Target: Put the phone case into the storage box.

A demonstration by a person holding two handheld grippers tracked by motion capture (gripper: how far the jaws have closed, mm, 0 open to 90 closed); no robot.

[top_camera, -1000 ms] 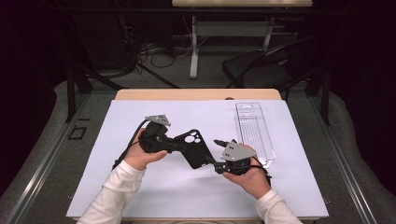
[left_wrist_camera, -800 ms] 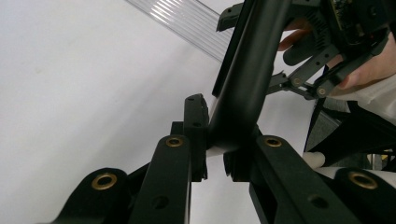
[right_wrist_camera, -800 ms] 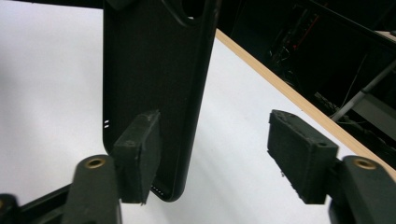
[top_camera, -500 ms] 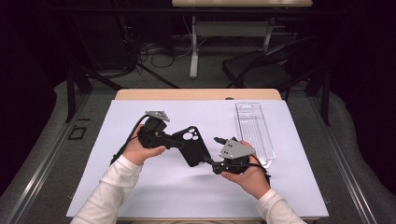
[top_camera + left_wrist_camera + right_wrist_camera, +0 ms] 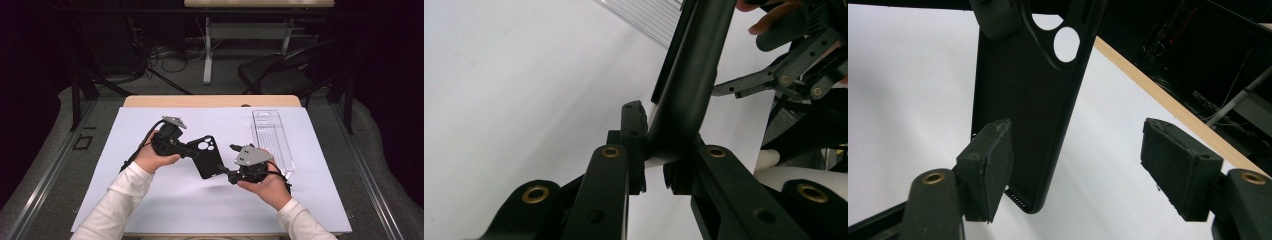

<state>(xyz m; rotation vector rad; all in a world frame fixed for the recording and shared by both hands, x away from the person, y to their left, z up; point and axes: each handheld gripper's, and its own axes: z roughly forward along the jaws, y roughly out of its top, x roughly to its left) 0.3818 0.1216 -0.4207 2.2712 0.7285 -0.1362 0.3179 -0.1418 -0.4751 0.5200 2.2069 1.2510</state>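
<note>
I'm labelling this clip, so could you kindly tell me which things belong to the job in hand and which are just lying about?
In use: black phone case, left claw shut on it, right claw open beside it.

Lying about: clear plastic tray, white sheet, chair.

The phone case is matt black, with round cut-outs showing white through them. Under it, the bench shows a pale wood edge beneath a white sheet. Right of the case lies a clear ribbed plastic tray. Both grippers look black with brass-coloured rivets; the right gripper carries a grey plate. The sleeves are white.
</note>
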